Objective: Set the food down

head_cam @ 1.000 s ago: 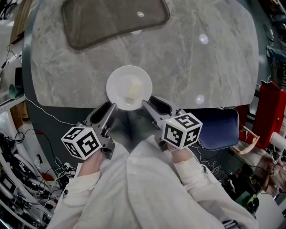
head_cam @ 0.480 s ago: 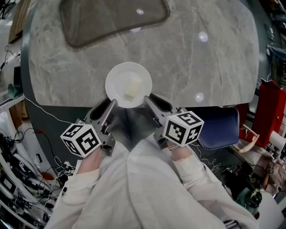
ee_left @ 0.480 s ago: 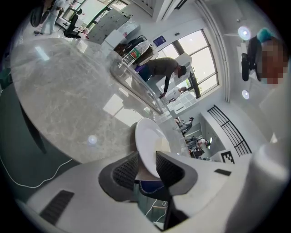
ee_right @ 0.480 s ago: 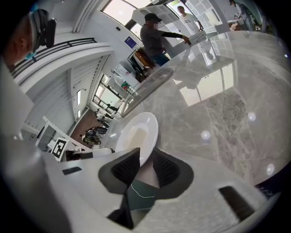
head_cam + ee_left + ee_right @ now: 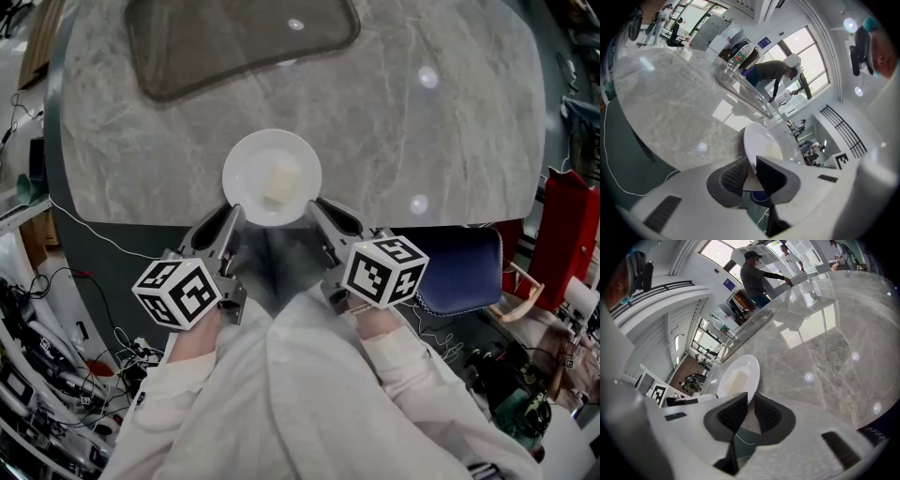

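Gripped at its near rim by the left tool [image 5: 234,217] and right tool [image 5: 314,208], jaws just closed onto it, at the desk's [image 5: 422,141] near edge: white plate [image 5: 248,164], stiff, glossy and breakable, bearing a pale, possibly soft food block [image 5: 281,180], so carry level, rim-held.

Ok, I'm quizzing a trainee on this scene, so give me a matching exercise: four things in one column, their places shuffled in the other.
Things:
1. plate
2. food block
3. dark tray
4. blue seat

Places:
a. off the table, right side
b. table's far side
c. on the plate
d. table's near edge

Pairs: 1-d, 2-c, 3-b, 4-a.
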A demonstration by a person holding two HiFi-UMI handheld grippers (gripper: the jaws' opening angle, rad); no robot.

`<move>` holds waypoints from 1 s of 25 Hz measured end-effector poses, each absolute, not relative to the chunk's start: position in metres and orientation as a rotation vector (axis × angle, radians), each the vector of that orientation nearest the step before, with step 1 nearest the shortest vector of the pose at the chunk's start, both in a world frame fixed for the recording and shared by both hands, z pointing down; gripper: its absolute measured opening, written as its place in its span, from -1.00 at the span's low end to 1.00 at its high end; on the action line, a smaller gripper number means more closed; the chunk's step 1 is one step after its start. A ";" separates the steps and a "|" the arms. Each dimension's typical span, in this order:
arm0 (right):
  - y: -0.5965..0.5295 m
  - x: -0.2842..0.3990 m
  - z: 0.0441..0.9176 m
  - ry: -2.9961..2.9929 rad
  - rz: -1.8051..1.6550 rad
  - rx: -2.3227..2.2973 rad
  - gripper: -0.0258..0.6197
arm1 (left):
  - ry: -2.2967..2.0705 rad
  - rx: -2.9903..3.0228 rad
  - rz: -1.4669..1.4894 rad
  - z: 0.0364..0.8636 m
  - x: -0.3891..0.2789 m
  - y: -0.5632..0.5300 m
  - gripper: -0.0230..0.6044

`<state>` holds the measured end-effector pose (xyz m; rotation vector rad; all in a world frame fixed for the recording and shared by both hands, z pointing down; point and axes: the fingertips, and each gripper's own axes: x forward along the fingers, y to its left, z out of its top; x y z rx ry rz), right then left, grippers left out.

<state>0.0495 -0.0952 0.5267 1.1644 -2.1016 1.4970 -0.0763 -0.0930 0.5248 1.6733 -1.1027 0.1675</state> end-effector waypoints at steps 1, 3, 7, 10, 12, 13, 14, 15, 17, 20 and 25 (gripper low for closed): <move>-0.096 0.050 0.527 -2.099 1.504 1.169 -0.80 | -1.098 1.672 0.161 0.525 -0.076 -0.093 -0.73; -0.097 0.052 0.527 -2.085 1.532 1.186 -0.81 | -1.082 1.664 0.144 0.525 -0.074 -0.094 -0.74; -0.098 0.052 0.527 -2.081 1.550 1.209 -0.82 | -1.061 1.667 0.154 0.525 -0.074 -0.091 -0.74; -0.099 0.050 0.524 -2.113 1.536 1.205 -0.83 | -1.059 1.697 0.207 0.524 -0.074 -0.089 -0.74; -0.101 0.051 0.521 -2.131 1.533 1.204 -0.83 | -1.058 1.715 0.219 0.521 -0.072 -0.090 -0.74; -0.102 0.052 0.519 -2.137 1.532 1.205 -0.83 | -1.058 1.722 0.222 0.519 -0.071 -0.090 -0.74; -0.102 0.054 0.516 -2.145 1.530 1.206 -0.83 | -1.059 1.730 0.228 0.517 -0.069 -0.091 -0.74; -0.102 0.056 0.513 -2.154 1.528 1.207 -0.83 | -1.061 1.740 0.239 0.515 -0.067 -0.091 -0.74; -0.105 0.058 0.506 -2.178 1.517 1.212 -0.83 | -1.065 1.763 0.264 0.511 -0.064 -0.092 -0.74; -0.110 0.059 0.495 -2.219 1.493 1.212 -0.84 | -1.078 1.794 0.272 0.501 -0.064 -0.096 -0.74; -0.111 0.062 0.471 -2.290 1.450 1.201 -0.84 | -1.115 1.847 0.289 0.479 -0.060 -0.101 -0.74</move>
